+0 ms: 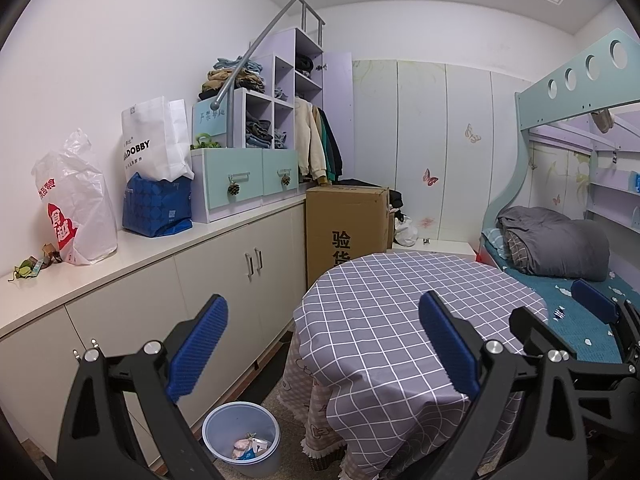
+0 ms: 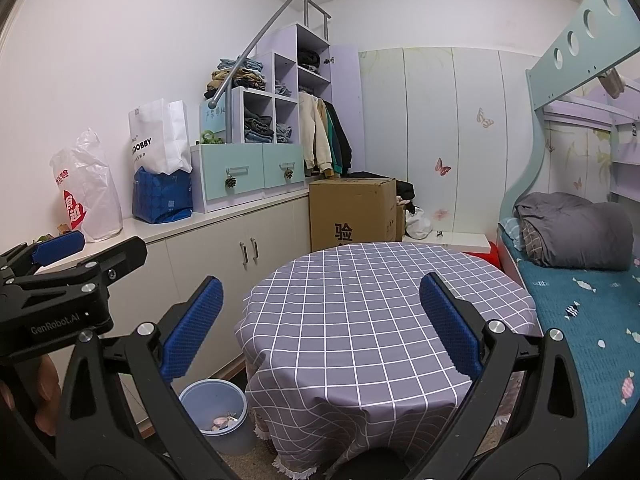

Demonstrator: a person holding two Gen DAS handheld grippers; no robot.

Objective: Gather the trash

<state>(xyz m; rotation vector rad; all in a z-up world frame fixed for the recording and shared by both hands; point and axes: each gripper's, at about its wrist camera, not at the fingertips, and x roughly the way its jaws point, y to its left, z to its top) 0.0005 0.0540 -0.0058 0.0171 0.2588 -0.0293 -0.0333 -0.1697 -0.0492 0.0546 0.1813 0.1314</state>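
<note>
the left gripper is hanging in the air with its blue padded fingers spread wide apart and nothing between them, pointing over the near edge of the round table covered in a grey checked cloth. the right gripper is hovering just beside it, also gaping wide and gripping nothing, its pads framing the same tabletop. in the right wrist view a hand is showing at the lower left, wrapped around the left tool's handle.

the trash is lying in two places. a light blue bin is standing on the floor between the table and the white cabinets, and crumpled pink and white scraps are sitting in its bottom. more crumpled wrappers, green and brown, are resting on the cabinet countertop at the far left, just beside a white plastic bag with red print. further along the counter a blue bag is holding a white paper bag. a cardboard box is standing behind the table, and a folded grey quilt is lying on the bed at the right
</note>
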